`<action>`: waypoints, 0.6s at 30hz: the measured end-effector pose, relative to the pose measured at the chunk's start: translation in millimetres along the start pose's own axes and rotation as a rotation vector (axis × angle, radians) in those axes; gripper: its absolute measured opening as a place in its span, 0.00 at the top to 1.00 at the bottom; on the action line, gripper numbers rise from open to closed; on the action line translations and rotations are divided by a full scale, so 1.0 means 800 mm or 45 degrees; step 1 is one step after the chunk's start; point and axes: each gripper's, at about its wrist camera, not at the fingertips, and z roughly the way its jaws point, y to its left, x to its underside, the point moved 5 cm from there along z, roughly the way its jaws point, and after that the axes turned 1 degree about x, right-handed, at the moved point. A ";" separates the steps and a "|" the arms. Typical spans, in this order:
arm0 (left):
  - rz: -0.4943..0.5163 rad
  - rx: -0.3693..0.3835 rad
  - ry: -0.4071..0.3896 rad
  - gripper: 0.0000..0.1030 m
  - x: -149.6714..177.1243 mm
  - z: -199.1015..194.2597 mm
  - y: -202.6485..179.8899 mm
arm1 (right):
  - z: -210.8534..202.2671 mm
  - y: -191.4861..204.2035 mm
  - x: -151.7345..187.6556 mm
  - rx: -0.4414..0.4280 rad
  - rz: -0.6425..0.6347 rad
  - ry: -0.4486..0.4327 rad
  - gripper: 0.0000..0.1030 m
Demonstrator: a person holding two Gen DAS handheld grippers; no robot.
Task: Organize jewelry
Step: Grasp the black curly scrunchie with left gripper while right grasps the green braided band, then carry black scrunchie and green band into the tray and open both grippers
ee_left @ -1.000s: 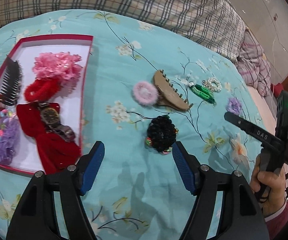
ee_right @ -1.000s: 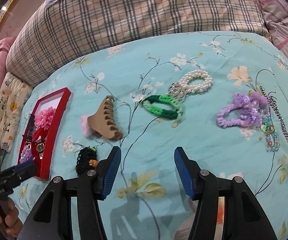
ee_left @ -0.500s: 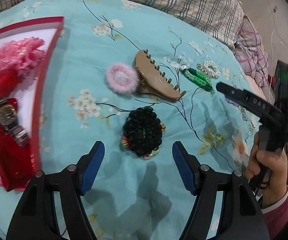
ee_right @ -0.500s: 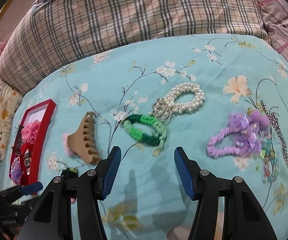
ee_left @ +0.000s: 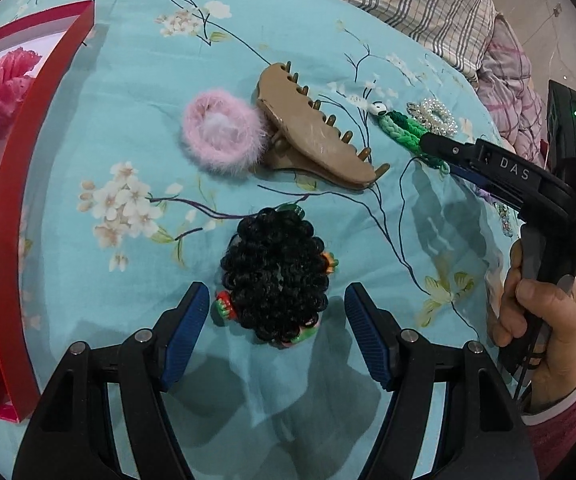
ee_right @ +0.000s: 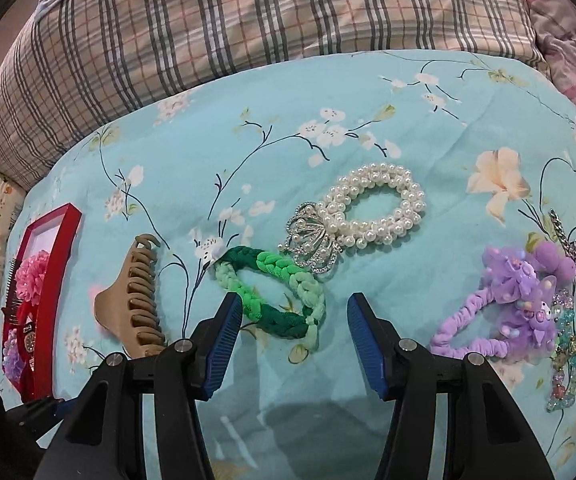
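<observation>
My left gripper (ee_left: 276, 320) stood open astride the black curly scrunchie (ee_left: 275, 274), its pads clear of it, just below the tan claw clip (ee_left: 312, 140). My right gripper (ee_right: 294, 328) hung open over the green braided band (ee_right: 274, 292), right of that clip, gripping nothing.

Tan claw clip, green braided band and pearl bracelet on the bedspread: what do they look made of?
Tan claw clip: looks like hard matte plastic, with rigid moulded teeth and a scuffed surface.
Green braided band: soft woven fabric or yarn, plaited strands in three greens, no shine.
Pearl bracelet: glossy white beads, probably imitation pearl, joined to a silvery crown charm that glints like metal set with stones.
</observation>
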 end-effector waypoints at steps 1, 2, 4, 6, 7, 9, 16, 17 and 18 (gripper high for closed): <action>-0.003 0.003 -0.002 0.33 0.000 0.001 0.001 | 0.000 0.000 0.000 0.002 -0.002 0.001 0.51; -0.007 0.004 -0.005 0.36 -0.001 0.002 0.002 | 0.001 -0.001 0.000 0.005 -0.002 0.001 0.59; -0.002 0.005 -0.003 0.56 -0.002 0.005 0.004 | 0.002 -0.002 0.001 0.001 0.005 0.000 0.72; -0.004 0.018 -0.009 0.59 -0.003 0.004 0.005 | 0.001 -0.002 0.003 0.002 0.004 -0.001 0.78; -0.003 0.021 -0.014 0.60 -0.003 0.003 0.005 | -0.001 -0.001 0.003 0.005 0.002 -0.004 0.86; -0.008 0.034 -0.019 0.61 -0.003 0.001 0.007 | -0.010 0.000 0.005 -0.018 0.016 -0.011 0.90; -0.013 0.050 -0.057 0.62 0.002 -0.022 0.007 | -0.054 0.014 0.021 -0.077 0.002 -0.064 0.93; -0.012 0.051 -0.066 0.62 0.002 -0.027 0.006 | -0.059 0.017 0.023 -0.084 -0.003 -0.068 0.93; -0.013 0.050 -0.075 0.62 0.003 -0.031 0.006 | -0.064 0.021 0.025 -0.098 -0.002 -0.070 0.93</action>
